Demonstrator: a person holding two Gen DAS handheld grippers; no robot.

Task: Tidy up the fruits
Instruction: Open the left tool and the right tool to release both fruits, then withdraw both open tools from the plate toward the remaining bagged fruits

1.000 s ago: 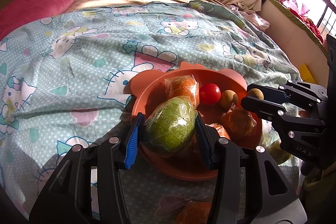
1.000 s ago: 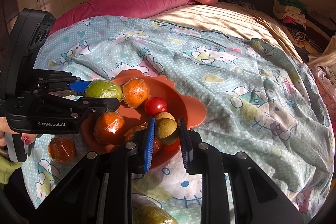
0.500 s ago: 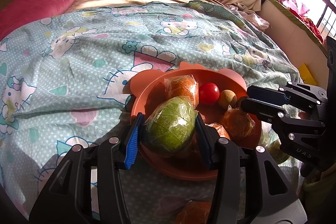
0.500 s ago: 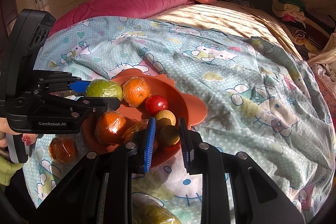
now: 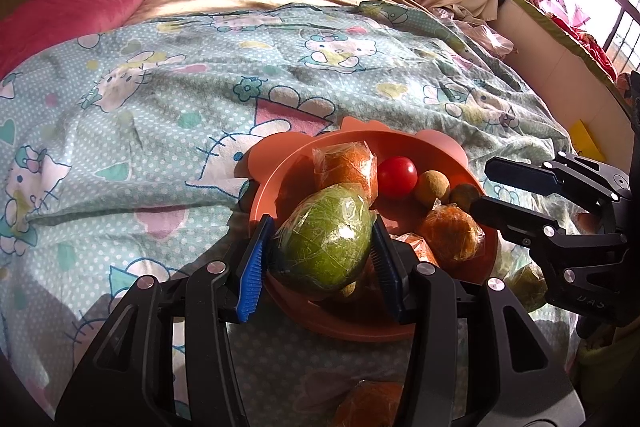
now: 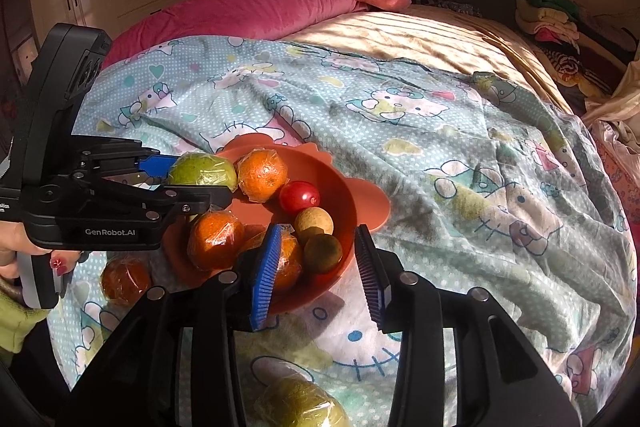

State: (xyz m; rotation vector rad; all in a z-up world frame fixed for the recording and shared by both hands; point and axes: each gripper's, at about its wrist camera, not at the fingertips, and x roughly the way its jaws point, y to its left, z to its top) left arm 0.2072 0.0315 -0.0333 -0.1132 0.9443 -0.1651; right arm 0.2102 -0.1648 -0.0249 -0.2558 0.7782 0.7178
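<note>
At the bottom edge of the right wrist view a wrapped green fruit [image 6: 300, 405] is cut off by the frame and half hidden between the gripper's arms; in the left wrist view a wrapped orange fruit [image 5: 370, 405] is cropped the same way at bottom centre. Just above, the left gripper [image 5: 320, 259] is clamped on a wrapped green mango [image 5: 324, 239], both blue pads pressed to its sides; the mango hangs over the near rim of the orange bowl [image 5: 280, 179] and hides most of what lies beneath it, where only a sliver of a small brown fruit shows. The right gripper [image 6: 316, 267] has its jaws opening, with a dark green round fruit [image 6: 323, 253] lying loose between them, neither pad touching it; its left pad covers part of a wrapped orange [image 6: 288, 259]. Further in, the bowl holds a tan round fruit [image 6: 314, 221], a red tomato [image 6: 299, 197] and two more wrapped oranges [image 6: 216, 245]. At lower left of the right wrist view a wrapped orange [image 6: 126, 279] lies outside the bowl on the cartoon-print blanket [image 6: 440, 155], near a hand [image 6: 16, 247] that is mostly cut off. Beyond the bowl's far rim the blanket runs wide and unoccupied up the frame to a pink duvet [image 6: 260, 11] and a heap of folded clothes [image 6: 548, 15] at upper right, too small to sort out.
</note>
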